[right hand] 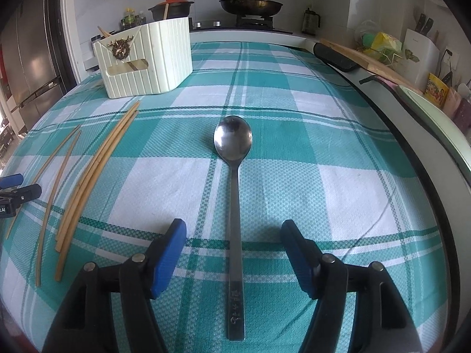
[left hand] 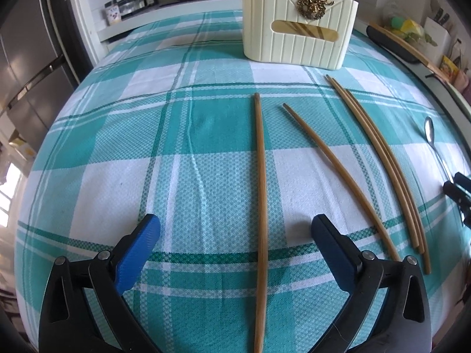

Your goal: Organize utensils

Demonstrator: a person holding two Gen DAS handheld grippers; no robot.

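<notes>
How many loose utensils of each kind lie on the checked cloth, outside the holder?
Bamboo chopsticks: 5, namely one between the open left gripper's fingers, one beside it and a bundle of three
Metal spoon: 1
Total: 6

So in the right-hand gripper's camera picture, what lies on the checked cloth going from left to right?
Left to right: the other gripper's blue-padded tip at the edge → two separate thin bamboo chopsticks → a bundle of bamboo chopsticks lying together → a long-handled steel spoon, lying between this gripper's open blue fingers.
</notes>
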